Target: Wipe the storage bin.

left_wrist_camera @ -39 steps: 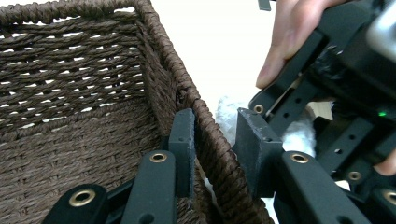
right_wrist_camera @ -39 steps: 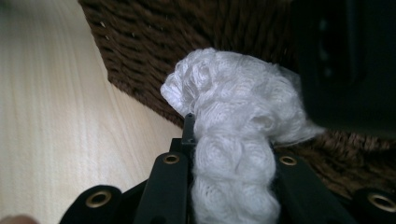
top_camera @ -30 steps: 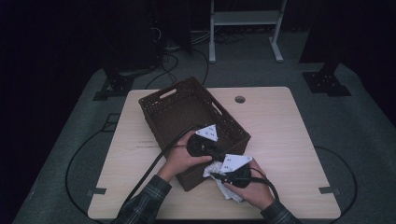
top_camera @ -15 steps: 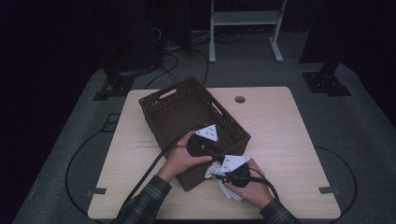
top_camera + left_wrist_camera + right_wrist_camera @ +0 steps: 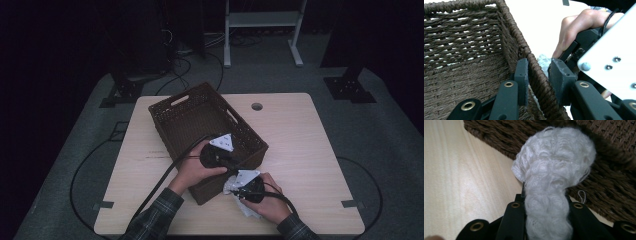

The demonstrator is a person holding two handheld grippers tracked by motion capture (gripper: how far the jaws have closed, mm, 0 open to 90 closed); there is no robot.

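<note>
Left tool (image 5: pixel 537 75) astride the wicker basket's (image 5: pixel 190 120) near wall, clamped on the rim — steadying it. Right tool (image 5: pixel 546 207) clenched on a white fluffy cloth (image 5: pixel 554 170), low on the tabletop (image 5: pixel 300 145) just outside that wall. Likely mid-transfer — next, lifting the cloth over the rim and releasing inside.

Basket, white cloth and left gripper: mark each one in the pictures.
Basket (image 5: pixel 176 119): high view, on its far woven wall.
White cloth (image 5: pixel 554 165): right gripper view, on its bunched fluffy top.
Left gripper (image 5: pixel 538 75): left gripper view, midway between its fingertips, astride the basket's rim.
</note>
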